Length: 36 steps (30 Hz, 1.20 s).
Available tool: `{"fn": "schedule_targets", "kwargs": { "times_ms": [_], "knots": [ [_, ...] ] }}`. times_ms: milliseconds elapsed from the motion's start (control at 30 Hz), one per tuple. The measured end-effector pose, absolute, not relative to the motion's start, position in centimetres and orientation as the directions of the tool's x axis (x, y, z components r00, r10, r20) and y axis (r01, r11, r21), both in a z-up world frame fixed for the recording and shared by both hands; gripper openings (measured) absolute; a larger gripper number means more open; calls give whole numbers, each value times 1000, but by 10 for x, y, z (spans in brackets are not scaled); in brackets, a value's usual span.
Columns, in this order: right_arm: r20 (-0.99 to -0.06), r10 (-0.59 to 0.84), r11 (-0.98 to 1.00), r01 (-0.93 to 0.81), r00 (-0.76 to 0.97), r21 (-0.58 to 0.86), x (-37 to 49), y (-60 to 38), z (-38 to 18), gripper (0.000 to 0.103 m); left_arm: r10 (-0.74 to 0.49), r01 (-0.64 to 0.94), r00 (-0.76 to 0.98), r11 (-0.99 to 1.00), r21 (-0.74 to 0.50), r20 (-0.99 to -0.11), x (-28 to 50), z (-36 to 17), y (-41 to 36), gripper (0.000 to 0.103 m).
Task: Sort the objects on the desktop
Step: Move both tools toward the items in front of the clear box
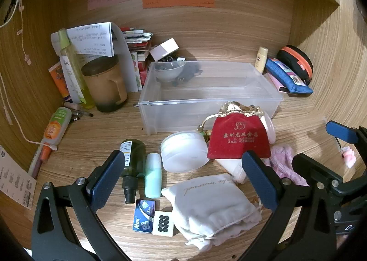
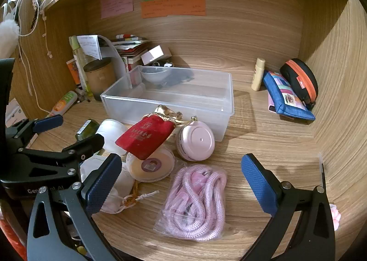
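A clear plastic bin (image 1: 263, 95) (image 2: 227, 109) stands mid-desk, holding nothing. In front of it lie a red velvet pouch (image 1: 238, 139) (image 2: 144, 139), a white jar (image 1: 183, 153), a green bottle (image 1: 133, 157), a mint tube (image 1: 153, 176), a white cloth bag (image 1: 211, 210), a pink round case (image 2: 197, 141) and a bagged pink rope (image 2: 197, 201). My left gripper (image 1: 183, 180) is open above the bottle, tube and white bag. My right gripper (image 2: 181, 180) is open above the pink rope. Both hold nothing.
A brown mug (image 1: 105, 84), spray bottle (image 1: 73, 73), papers and books crowd the back left. A blue pouch (image 1: 289, 75) and black-orange case (image 1: 298, 61) sit back right. A razor-blade box (image 1: 144, 215) and a white domino-like tile (image 1: 163, 223) lie near the front. Wooden walls enclose the desk.
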State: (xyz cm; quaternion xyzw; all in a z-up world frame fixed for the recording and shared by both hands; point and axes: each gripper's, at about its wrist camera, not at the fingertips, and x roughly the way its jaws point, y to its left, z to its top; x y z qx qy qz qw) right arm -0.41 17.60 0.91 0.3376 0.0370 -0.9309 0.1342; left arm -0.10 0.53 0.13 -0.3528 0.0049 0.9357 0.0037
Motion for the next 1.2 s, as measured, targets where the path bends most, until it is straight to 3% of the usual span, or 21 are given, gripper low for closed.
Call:
{"fn": "schedule_targets", "kwargs": {
  "times_ms": [1200],
  "knots": [
    [-631, -245, -958, 282, -736, 42, 0, 182, 8, 103, 6, 20, -745, -999, -31, -667, 2, -1, -13, 103]
  ]
}}
